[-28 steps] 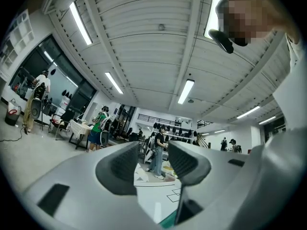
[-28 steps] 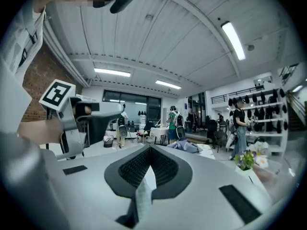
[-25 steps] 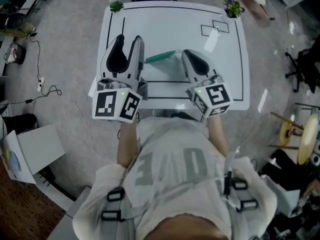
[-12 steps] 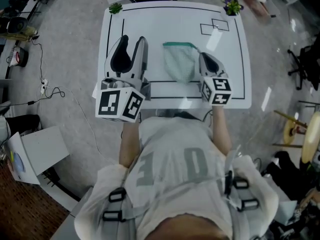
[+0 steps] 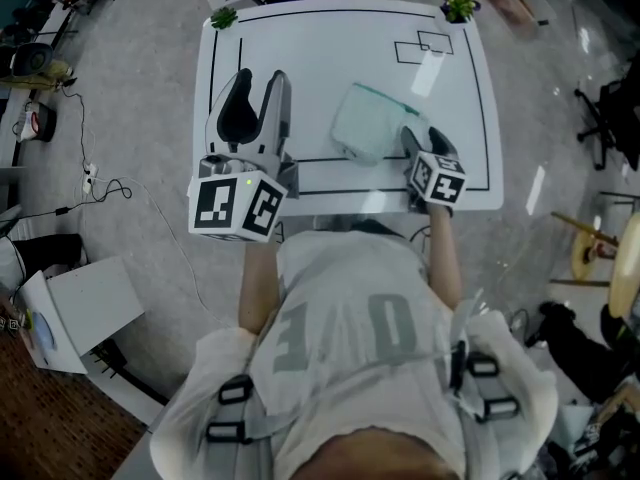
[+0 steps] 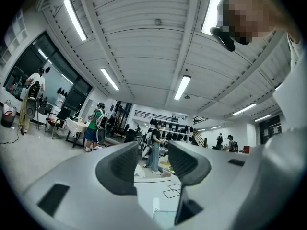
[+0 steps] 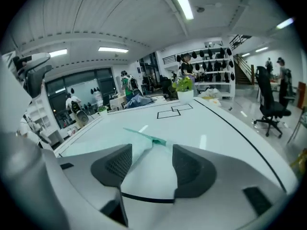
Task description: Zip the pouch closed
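Two small plants [image 5: 223, 16] sit at the white table's [image 5: 330, 48] top corners; the pouch [image 5: 365, 123] lies flat, right of the middle, its green zip edge [image 5: 385, 96] running from upper left to lower right. The left gripper [image 5: 260, 78] has its jaws apart and empty; the right gripper [image 5: 420, 135] is opening its jaws, and the pouch's near end lies loose between them.

White table [image 5: 330, 48] sits under your left gripper [image 5: 259, 78]. One small plant [image 5: 223, 16] stands at the far corner ahead of it, a second plant [image 5: 458, 5] well to its right. Floor cables [image 5: 95, 180] lie to its left, an office chair [image 5: 608, 118] far right.
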`<state>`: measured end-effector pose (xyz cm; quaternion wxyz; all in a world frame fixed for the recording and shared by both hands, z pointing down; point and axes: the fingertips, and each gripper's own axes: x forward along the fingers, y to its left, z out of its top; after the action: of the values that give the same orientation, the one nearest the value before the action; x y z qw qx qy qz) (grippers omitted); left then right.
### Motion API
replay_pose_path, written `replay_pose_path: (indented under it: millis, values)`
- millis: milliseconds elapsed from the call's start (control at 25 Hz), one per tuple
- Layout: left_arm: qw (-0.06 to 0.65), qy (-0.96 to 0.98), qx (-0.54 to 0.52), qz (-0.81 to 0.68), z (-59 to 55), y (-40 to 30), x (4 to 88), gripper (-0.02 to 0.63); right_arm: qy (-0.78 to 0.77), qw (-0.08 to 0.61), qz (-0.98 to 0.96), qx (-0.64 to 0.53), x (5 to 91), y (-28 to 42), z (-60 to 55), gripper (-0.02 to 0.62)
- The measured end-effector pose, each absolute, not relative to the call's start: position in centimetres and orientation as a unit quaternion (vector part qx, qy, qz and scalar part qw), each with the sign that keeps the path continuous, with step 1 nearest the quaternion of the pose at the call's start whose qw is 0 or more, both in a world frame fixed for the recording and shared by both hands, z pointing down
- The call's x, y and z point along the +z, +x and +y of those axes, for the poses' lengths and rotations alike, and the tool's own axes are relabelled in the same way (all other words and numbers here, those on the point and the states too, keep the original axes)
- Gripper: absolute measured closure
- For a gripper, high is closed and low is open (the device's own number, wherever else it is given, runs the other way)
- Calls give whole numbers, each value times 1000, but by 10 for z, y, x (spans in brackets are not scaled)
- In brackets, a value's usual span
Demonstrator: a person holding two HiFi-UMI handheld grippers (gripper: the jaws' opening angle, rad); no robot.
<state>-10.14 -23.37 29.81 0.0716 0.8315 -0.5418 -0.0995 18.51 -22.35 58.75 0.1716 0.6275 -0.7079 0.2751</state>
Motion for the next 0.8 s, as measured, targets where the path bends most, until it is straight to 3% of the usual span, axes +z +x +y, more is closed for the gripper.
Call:
replay_pose_path:
  millis: [440, 800]
  values:
    - [65, 840, -99, -530, -235, -93, 294, 430, 641, 137, -713, 251, 556, 187, -235, 357]
    - [33, 845, -79, -527, -239, -90, 290, 430, 659, 46, -738, 141, 429, 187, -267, 359]
